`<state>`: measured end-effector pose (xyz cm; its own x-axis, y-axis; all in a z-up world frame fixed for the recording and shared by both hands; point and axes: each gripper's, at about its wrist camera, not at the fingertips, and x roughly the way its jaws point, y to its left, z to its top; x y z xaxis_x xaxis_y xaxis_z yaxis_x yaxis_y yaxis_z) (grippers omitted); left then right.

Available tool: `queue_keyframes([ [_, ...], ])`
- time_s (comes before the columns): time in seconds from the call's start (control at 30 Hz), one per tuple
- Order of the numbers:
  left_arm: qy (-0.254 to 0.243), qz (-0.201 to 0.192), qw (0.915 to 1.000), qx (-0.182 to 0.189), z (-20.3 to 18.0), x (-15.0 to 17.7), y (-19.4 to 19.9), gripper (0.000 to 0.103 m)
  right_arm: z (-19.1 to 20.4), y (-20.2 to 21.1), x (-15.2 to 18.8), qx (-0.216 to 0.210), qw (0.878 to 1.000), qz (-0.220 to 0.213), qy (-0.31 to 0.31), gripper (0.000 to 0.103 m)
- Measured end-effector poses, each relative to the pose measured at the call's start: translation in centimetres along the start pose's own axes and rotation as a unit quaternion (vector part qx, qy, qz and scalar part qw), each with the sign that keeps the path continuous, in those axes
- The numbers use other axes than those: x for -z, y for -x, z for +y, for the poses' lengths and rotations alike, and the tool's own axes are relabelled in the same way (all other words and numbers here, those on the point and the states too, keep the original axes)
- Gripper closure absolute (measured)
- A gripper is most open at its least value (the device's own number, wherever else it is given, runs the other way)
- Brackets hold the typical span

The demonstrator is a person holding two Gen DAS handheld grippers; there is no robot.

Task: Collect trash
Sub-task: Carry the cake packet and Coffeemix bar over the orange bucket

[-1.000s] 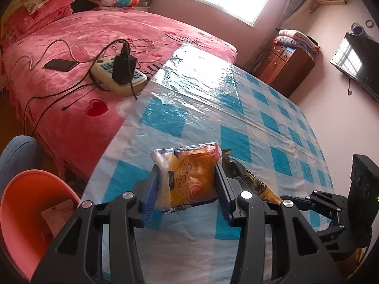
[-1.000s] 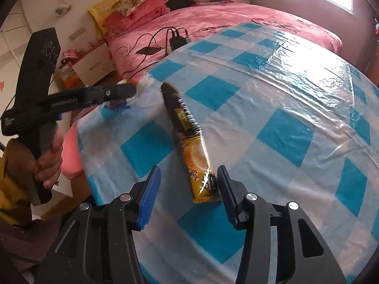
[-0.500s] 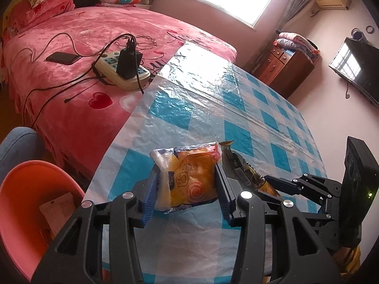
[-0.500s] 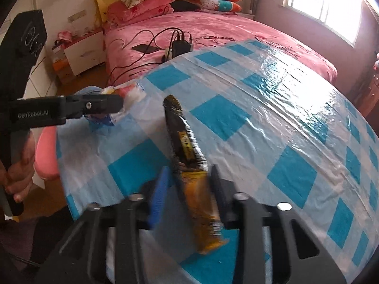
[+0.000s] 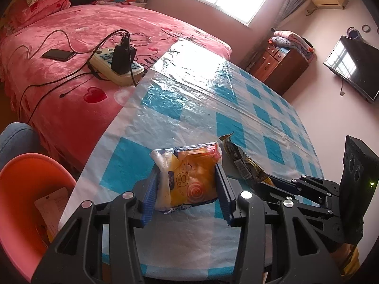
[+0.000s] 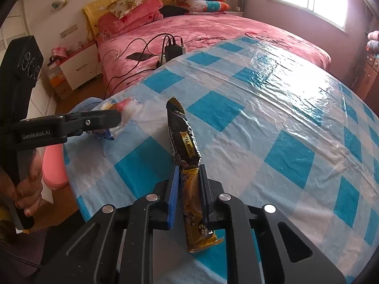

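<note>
The yellow snack bag (image 5: 189, 184) sits pinched between the blue pads of the left gripper (image 5: 187, 190), above the near edge of the table; the long black-and-gold wrapper (image 6: 189, 165) is clamped by the right gripper (image 6: 188, 189), its top end standing tilted over the blue-checked tablecloth (image 6: 272, 123); an orange bin (image 5: 26, 189) stands left of the table, a pink bed (image 5: 78, 54) beyond.

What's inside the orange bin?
The orange bin beside the table holds a flat piece of paper or packaging. Its bottom is hidden by the left gripper.
</note>
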<state>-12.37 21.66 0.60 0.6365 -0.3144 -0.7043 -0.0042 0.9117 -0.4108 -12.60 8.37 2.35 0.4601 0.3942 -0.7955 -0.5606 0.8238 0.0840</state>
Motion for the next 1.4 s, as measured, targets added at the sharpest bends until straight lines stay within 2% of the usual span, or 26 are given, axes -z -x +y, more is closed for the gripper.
queue_keyframes([
  [0.27, -0.004, -0.005, 1.0000, 0.005, -0.1, 0.5, 1.0, 0.056, 0.2, 1.6, -0.2, -0.002, 0.999, -0.022, -0.024, 0.086],
  [0.63, 0.003, -0.026, 0.9996, -0.008, 1.6, 0.7, 3.5, 0.056, 2.0, 2.3, -1.8, -0.048, 0.997, -0.033, -0.043, 0.086],
  [0.97, 0.026, -0.048, 0.9977, -0.040, 5.5, 1.5, 7.4, 0.056, 8.3, 1.0, -4.1, -0.135, 0.990, -0.018, -0.022, 0.086],
  [1.2, 0.074, -0.050, 0.9916, -0.093, 11.1, 3.4, 9.9, 0.056, 13.7, -0.8, -5.7, -0.197, 0.980, 0.004, 0.002, 0.086],
  [1.4, 0.113, -0.039, 0.9845, -0.128, 15.6, 5.2, 10.2, 0.054, 18.0, -3.7, -6.3, -0.232, 0.972, 0.036, 0.011, 0.084],
])
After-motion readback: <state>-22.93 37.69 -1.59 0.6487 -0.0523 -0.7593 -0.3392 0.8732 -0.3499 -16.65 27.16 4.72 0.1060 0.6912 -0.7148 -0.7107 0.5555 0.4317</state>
